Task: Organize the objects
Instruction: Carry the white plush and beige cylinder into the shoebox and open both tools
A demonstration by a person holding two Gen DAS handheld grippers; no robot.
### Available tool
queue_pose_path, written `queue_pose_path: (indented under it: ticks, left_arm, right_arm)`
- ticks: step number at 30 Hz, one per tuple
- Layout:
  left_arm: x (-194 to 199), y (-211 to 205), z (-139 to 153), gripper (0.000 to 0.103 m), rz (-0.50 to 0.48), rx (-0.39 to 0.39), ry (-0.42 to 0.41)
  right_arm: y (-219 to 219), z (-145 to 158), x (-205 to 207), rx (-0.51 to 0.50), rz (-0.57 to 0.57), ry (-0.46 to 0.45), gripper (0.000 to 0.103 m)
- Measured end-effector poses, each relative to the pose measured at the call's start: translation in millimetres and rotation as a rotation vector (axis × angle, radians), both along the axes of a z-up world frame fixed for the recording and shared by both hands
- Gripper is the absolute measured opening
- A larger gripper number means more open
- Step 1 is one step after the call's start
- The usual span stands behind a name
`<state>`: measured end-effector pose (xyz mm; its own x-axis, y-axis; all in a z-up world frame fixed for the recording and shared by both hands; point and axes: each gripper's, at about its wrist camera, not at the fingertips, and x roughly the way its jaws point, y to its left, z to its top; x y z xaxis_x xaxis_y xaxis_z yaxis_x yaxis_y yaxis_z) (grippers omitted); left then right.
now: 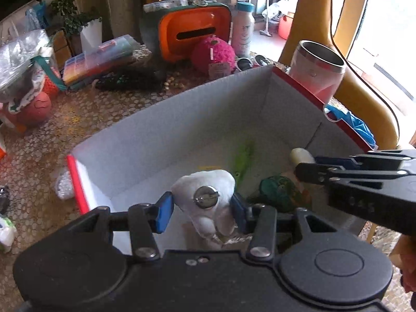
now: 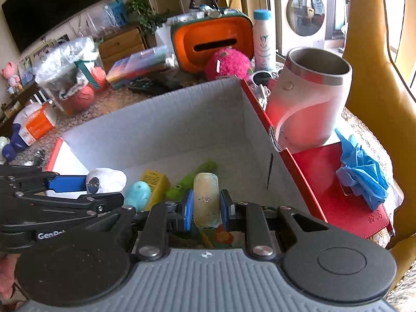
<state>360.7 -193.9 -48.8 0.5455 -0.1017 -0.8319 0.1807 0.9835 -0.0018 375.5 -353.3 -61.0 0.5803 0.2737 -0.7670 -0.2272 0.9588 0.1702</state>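
Note:
A white-lined cardboard box (image 1: 182,119) with red outer edges stands open on the table, also in the right wrist view (image 2: 182,119). My left gripper (image 1: 202,210) is shut on a white soft toy with a metal clasp (image 1: 205,192), held over the box; it also shows in the right wrist view (image 2: 104,179). My right gripper (image 2: 206,209) is shut on a pale cylindrical bottle (image 2: 206,197), held inside the box; its tip shows in the left wrist view (image 1: 301,156). A green toy (image 1: 243,161), a yellow pack (image 2: 154,182) and a light blue toy (image 2: 137,195) lie in the box.
A pink-and-white steel mug (image 2: 309,98) stands right of the box beside a red notebook (image 2: 338,197) with a blue glove (image 2: 364,171). Behind are a pink fluffy ball (image 1: 213,54), an orange case (image 1: 192,31), a white bottle (image 1: 243,28) and colour trays (image 1: 98,59). A yellow chair (image 2: 377,78) stands right.

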Motion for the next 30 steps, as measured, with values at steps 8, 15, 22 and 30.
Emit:
queue_pose_path:
  ticks: [8, 15, 22, 30]
  left_arm:
    - [6.4, -14.6, -14.3, 0.047, -0.036, 0.003, 0.041]
    - [8.2, -17.7, -23.4, 0.046, -0.044, 0.007, 0.062]
    - [10.3, -13.2, -25.2, 0.055, -0.017, -0.012, 0.091]
    - [-0.2, -11.5, -14.3, 0.065, -0.026, -0.026, 0.062]
  right_arm:
    - [1.7, -13.6, 5.5, -0.025, 0.02, 0.037, 0.021]
    - [2.6, -17.5, 3.1, -0.025, 0.023, 0.038, 0.021]
    - [-0.3, -17.2, 0.0, -0.02, 0.014, 0.033, 0.022]
    - [-2.9, -5.6, -9.8, 0.004, 0.003, 0.023, 0.022]
